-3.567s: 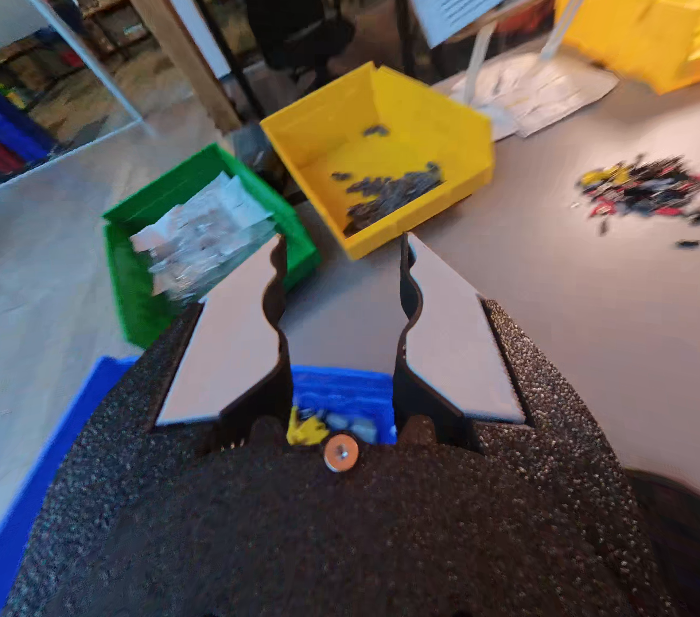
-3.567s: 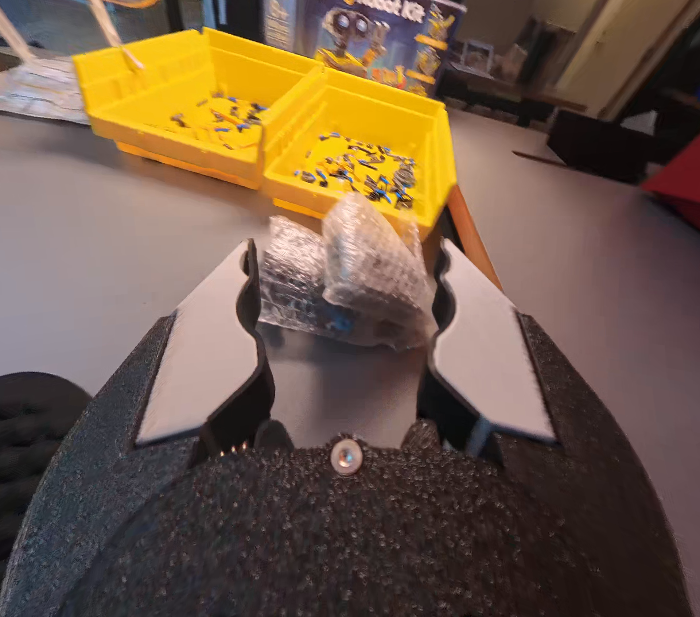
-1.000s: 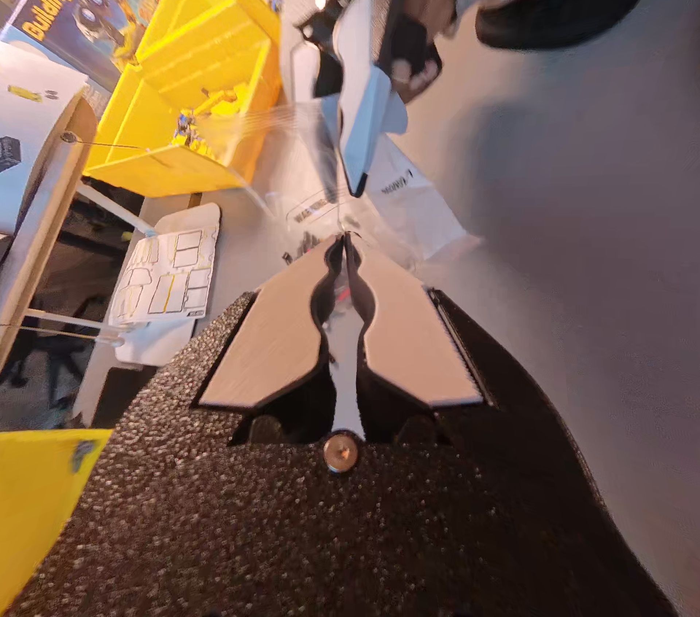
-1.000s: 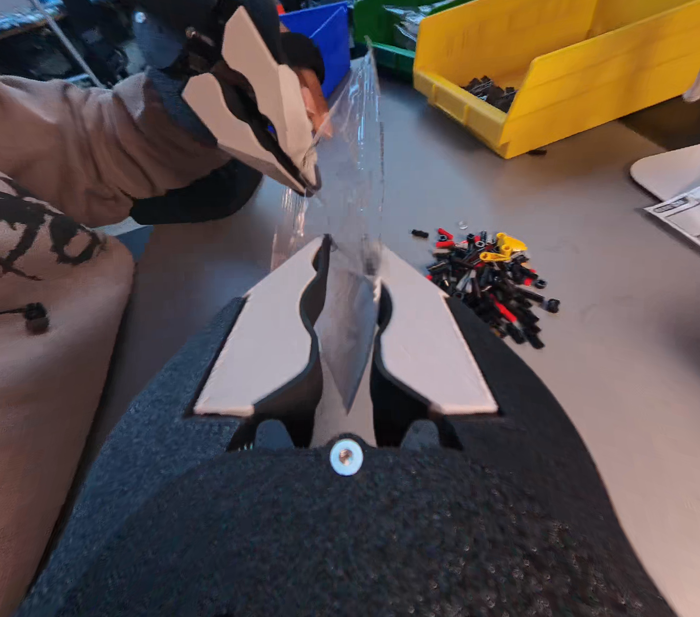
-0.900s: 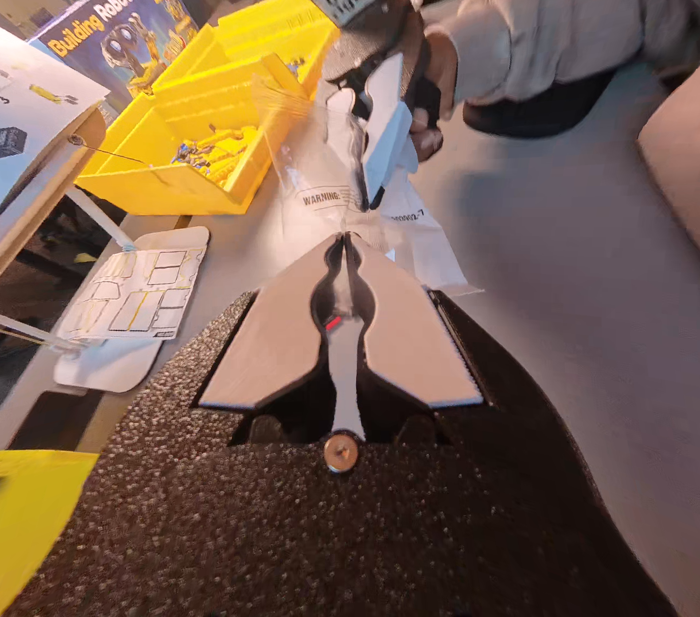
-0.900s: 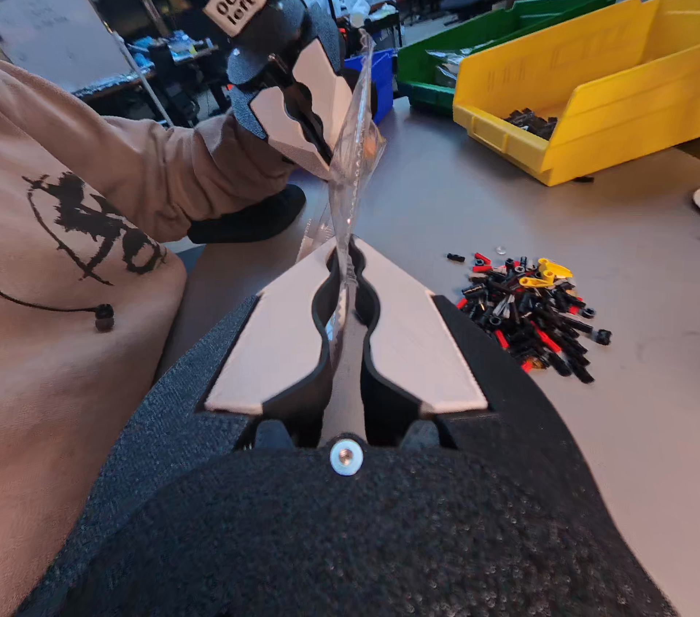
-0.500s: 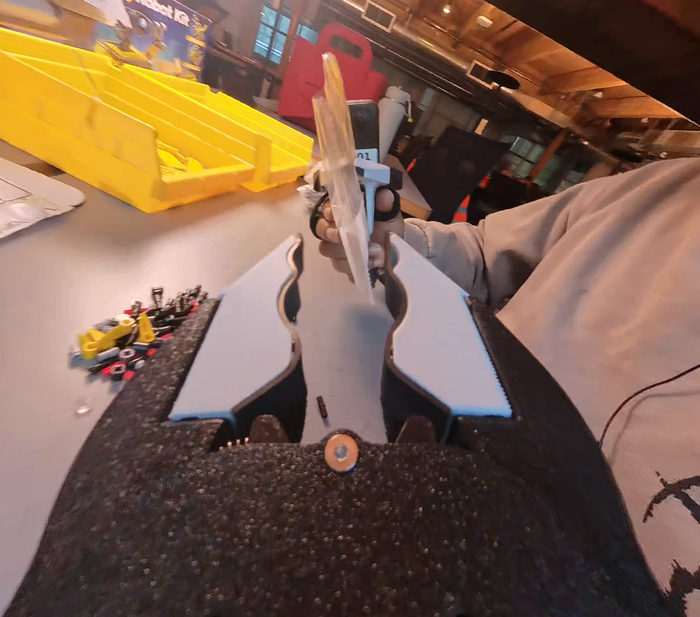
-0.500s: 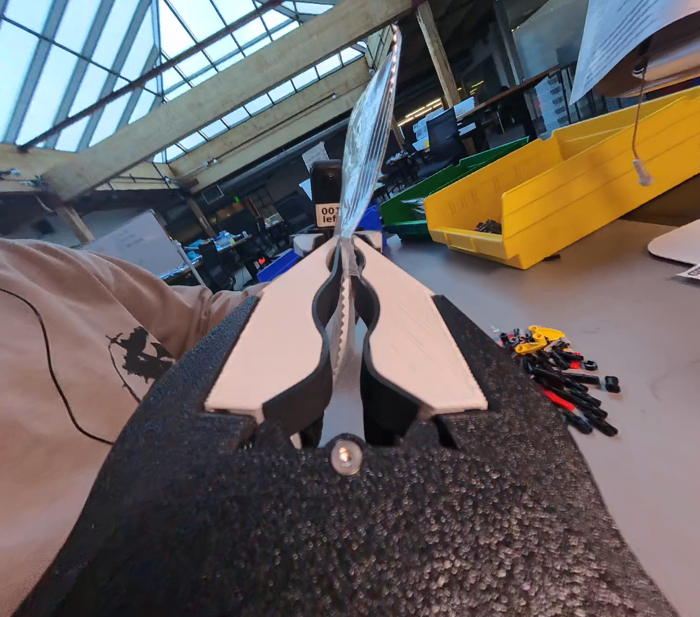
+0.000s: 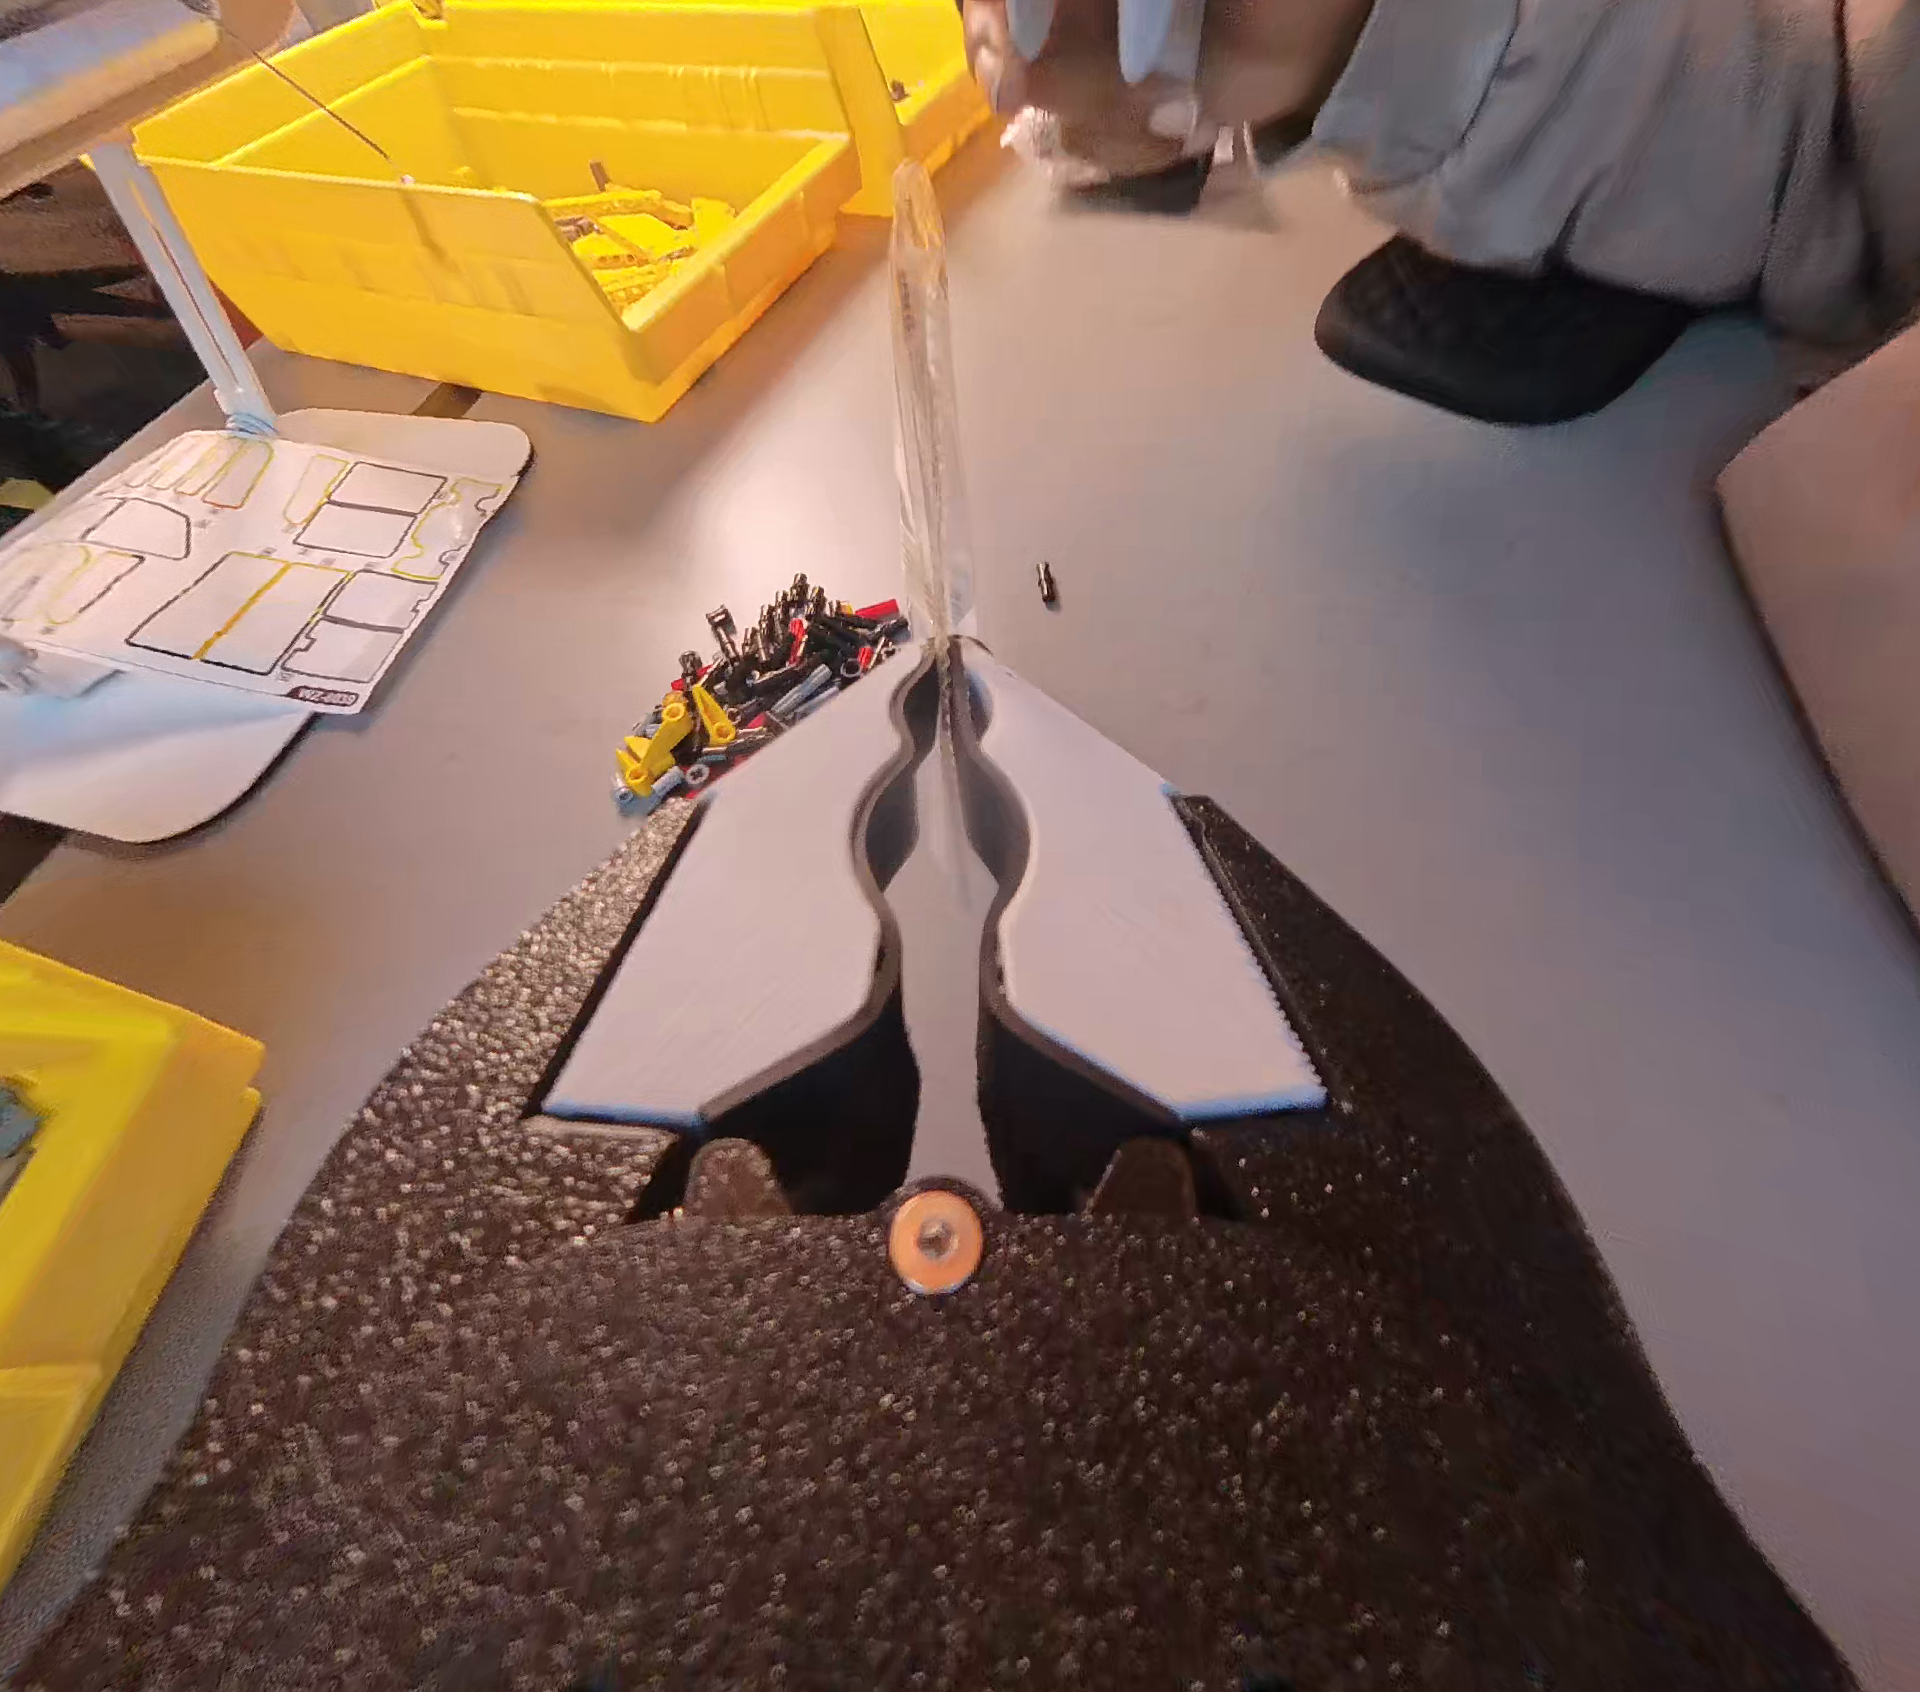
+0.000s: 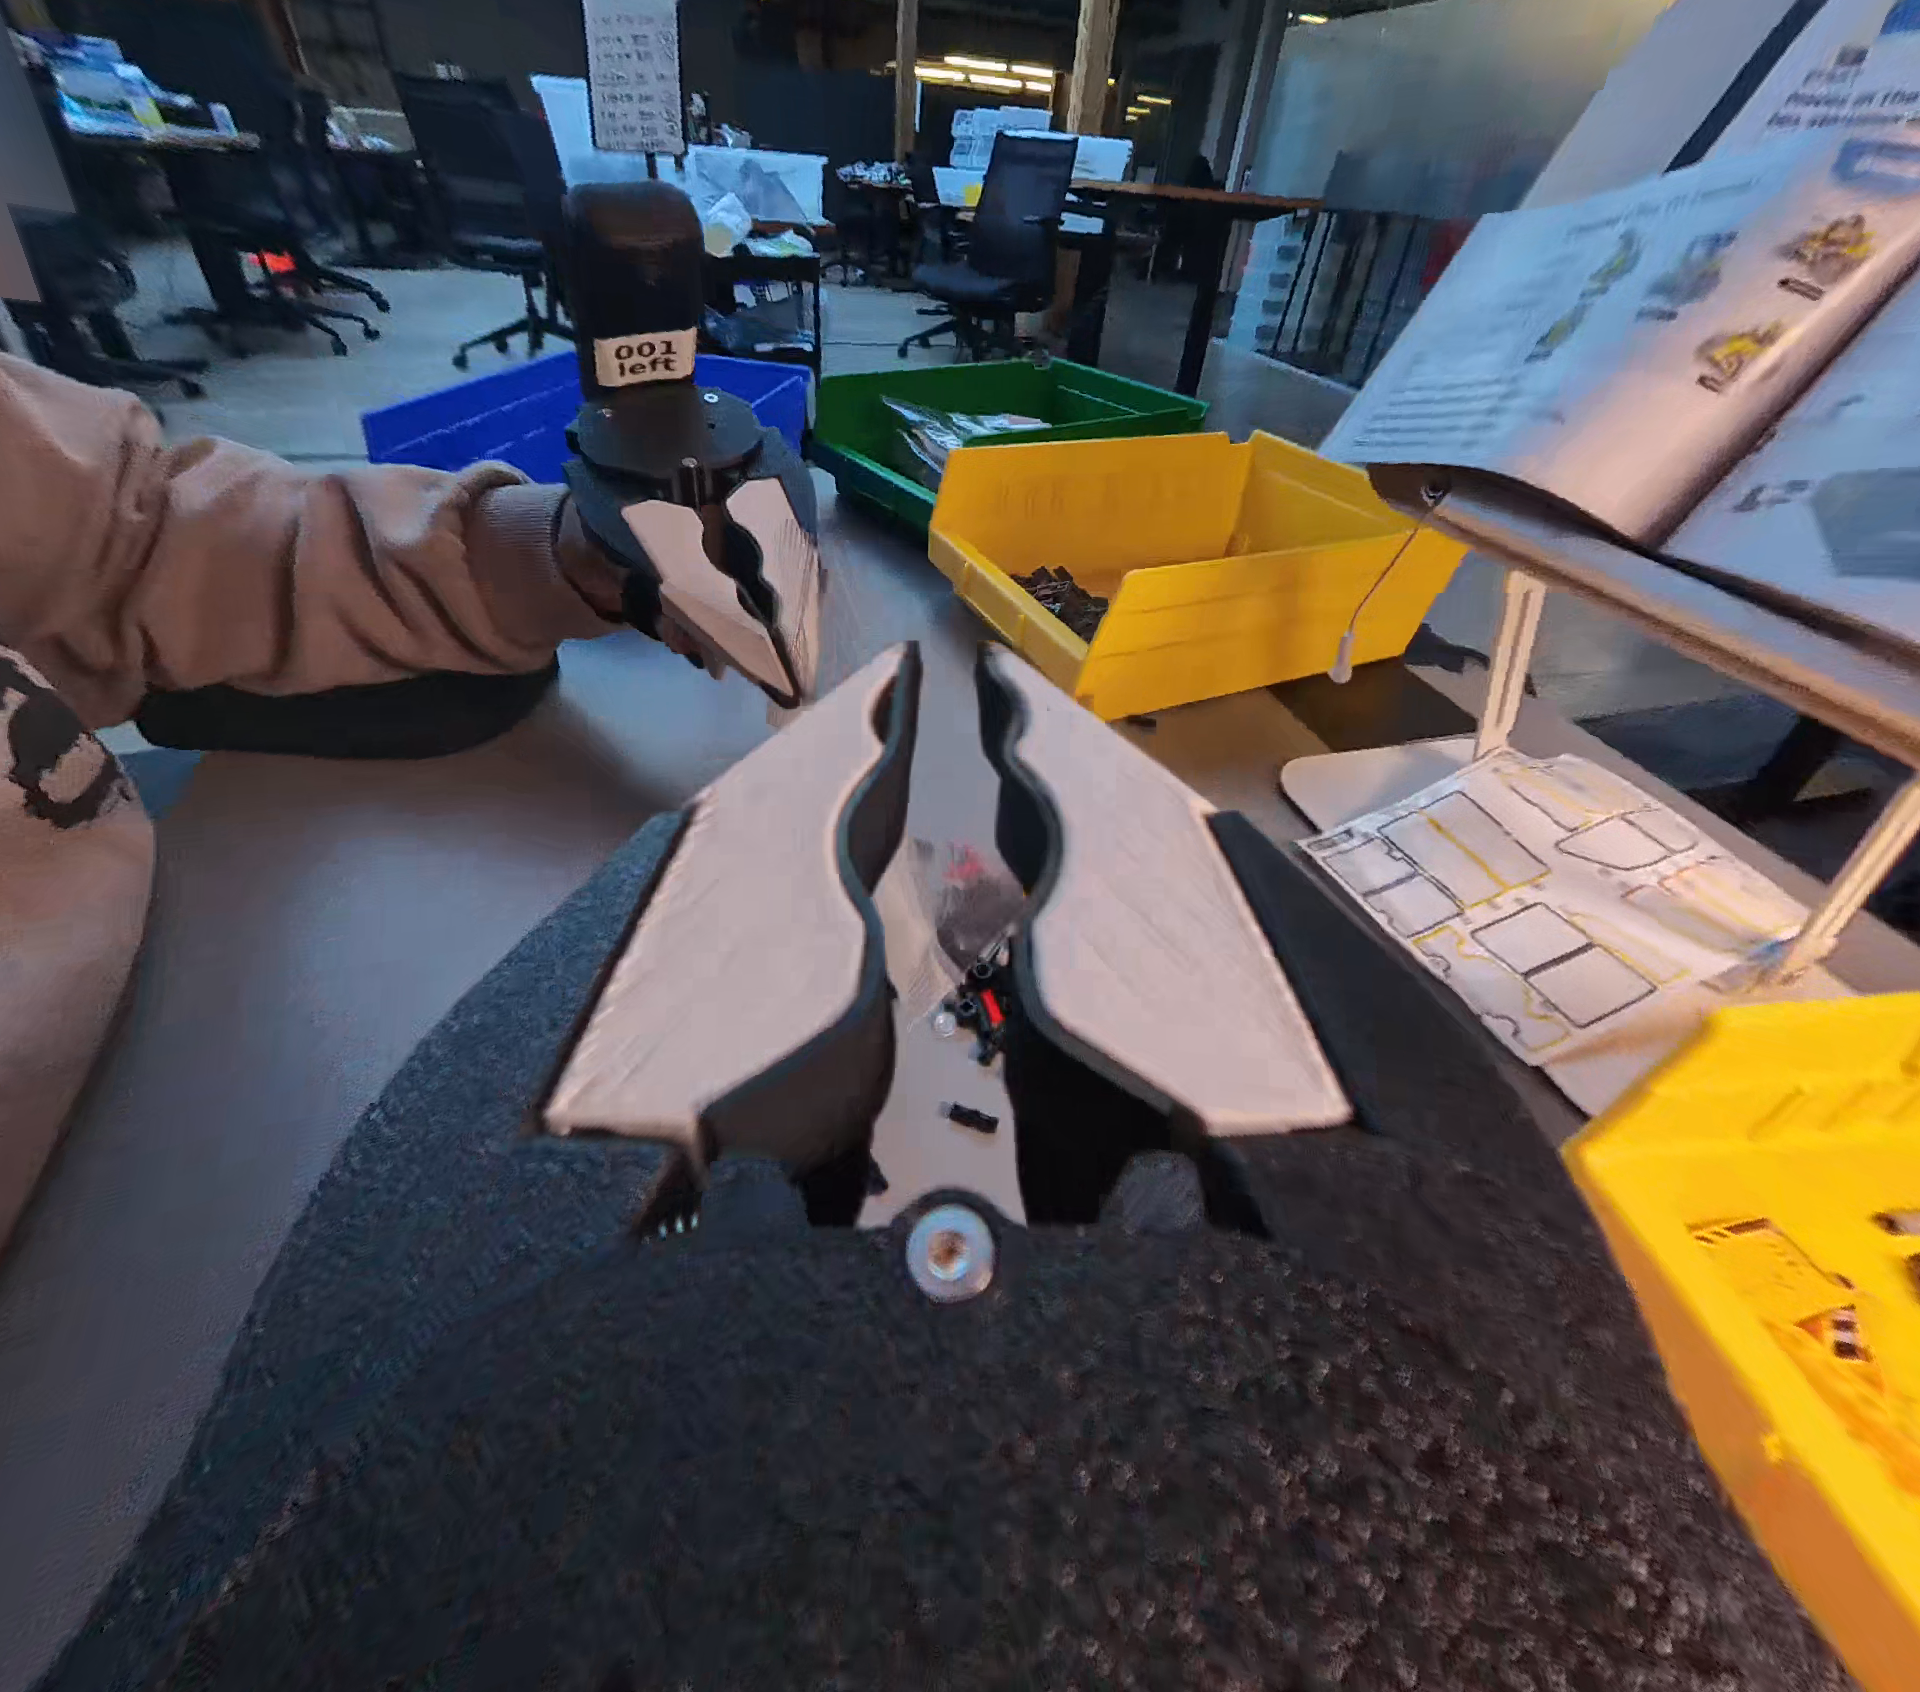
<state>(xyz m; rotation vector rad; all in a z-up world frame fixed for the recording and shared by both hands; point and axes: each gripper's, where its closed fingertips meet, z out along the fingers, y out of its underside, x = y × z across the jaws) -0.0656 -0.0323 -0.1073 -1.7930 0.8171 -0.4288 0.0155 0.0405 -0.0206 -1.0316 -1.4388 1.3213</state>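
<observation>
Now that your right gripper [image 10: 945, 676] has let go and stands a little spread, your left gripper [image 9: 948, 668] alone pinches the empty bag [image 9: 925, 416] over the parts [image 9: 764, 676] mid-counter [image 9: 1351, 624].

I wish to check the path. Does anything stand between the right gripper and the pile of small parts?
Yes: the clear plastic bag, pinched upright by the shut left gripper, stands beside the pile of small parts and seems to cross the line from the open right gripper to it.
</observation>
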